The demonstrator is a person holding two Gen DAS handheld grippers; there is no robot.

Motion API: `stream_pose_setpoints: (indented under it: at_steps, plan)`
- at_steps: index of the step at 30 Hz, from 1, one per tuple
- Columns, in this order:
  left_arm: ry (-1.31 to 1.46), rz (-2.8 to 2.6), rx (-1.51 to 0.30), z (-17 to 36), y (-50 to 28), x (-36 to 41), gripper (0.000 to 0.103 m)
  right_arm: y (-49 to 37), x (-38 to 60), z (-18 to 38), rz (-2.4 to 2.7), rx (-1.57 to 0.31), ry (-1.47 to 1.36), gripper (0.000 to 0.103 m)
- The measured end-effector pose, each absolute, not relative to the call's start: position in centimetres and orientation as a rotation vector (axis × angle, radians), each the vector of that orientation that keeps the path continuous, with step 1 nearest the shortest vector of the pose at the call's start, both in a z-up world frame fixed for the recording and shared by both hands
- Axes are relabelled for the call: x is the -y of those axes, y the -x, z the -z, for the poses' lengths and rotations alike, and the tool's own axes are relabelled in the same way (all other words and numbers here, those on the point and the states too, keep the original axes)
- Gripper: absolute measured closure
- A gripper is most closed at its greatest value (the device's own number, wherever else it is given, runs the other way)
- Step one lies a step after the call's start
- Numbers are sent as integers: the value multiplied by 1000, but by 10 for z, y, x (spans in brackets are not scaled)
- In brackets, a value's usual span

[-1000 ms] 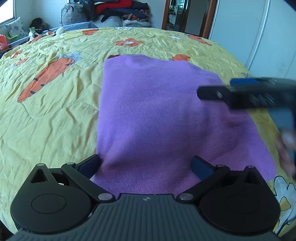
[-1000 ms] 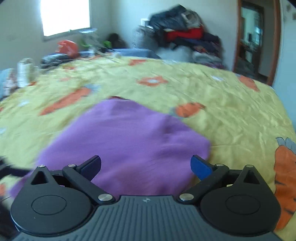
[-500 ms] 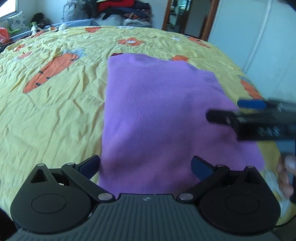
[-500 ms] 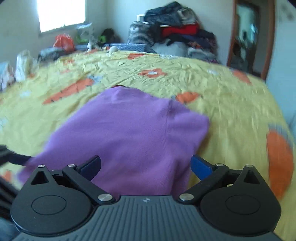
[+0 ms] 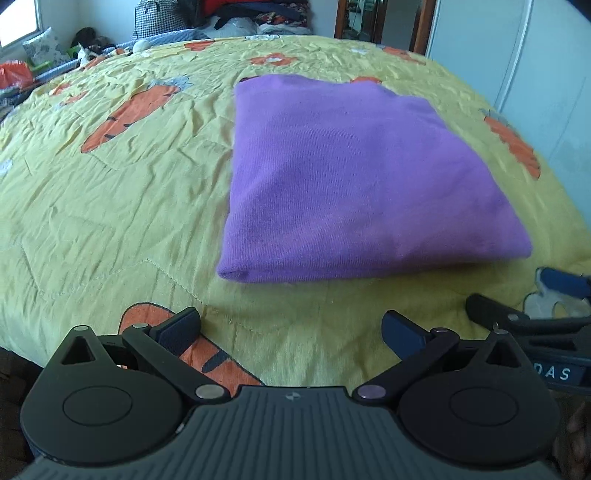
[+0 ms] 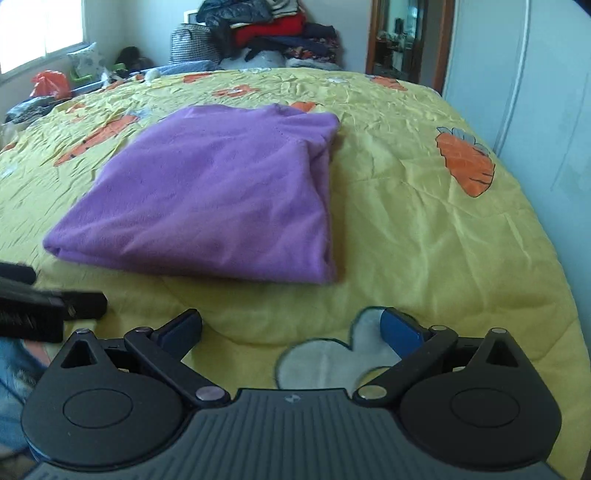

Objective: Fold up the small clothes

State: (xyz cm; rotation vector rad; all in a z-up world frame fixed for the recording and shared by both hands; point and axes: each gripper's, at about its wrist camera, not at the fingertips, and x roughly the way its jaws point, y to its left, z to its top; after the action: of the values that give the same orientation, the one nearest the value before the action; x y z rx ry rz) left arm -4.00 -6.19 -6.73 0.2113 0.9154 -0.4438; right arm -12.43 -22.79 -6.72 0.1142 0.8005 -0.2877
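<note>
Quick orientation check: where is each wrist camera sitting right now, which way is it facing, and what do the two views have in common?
Left wrist: behind the open left gripper, low at the bed's near edge, facing the folded purple garment; right gripper at right.
Right wrist: behind the open right gripper, facing the garment from its right; left gripper at left.
Shared: garment, yellow carrot bedspread, clothes pile, doorway.

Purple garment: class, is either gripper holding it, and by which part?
Nothing is held. The left gripper and right gripper are both open, short of the folded purple garment on the yellow bedspread.
</note>
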Motion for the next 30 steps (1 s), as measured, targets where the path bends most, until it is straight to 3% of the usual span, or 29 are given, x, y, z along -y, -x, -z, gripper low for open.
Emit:
stream_pose_setpoints:
  at_steps: [15, 30]
  plan:
    - [-183, 401, -911, 68, 34, 66, 0, 123, 232, 71, 248, -770, -99, 0]
    - [-164, 378, -833, 73, 32, 66, 0, 132, 230, 90, 230, -558, -64, 0]
